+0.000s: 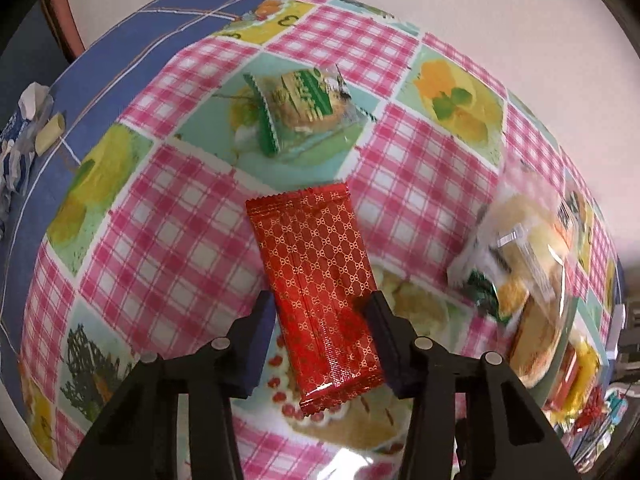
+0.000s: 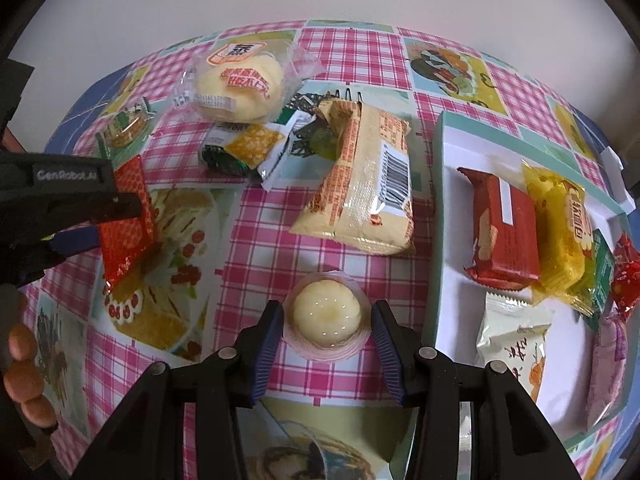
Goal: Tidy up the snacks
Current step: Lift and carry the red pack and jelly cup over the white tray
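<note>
Approx half done: tray (image 2: 440, 200) at right holds ~6 snacks. L gripper (image 1: 320, 308) clamped on red wafer pack (image 1: 316, 276), R gripper (image 2: 326, 320) clamped on jelly cup (image 2: 326, 316); 4 packs left on tablecloth (image 2: 272, 248), far side.

The red packet (image 1: 320, 284) between the black fingers (image 1: 380, 320) has a gold chain-link pattern. Past the fingertips lies a green and see-through packet (image 1: 304, 112). The tablecloth (image 1: 168, 216) is pink and white checks (with yellow and pale green picture squares). Between the blue pads (image 2: 266, 344) sits a pale yellow jelly cup (image 2: 326, 316) with a pinkish rim.
</note>
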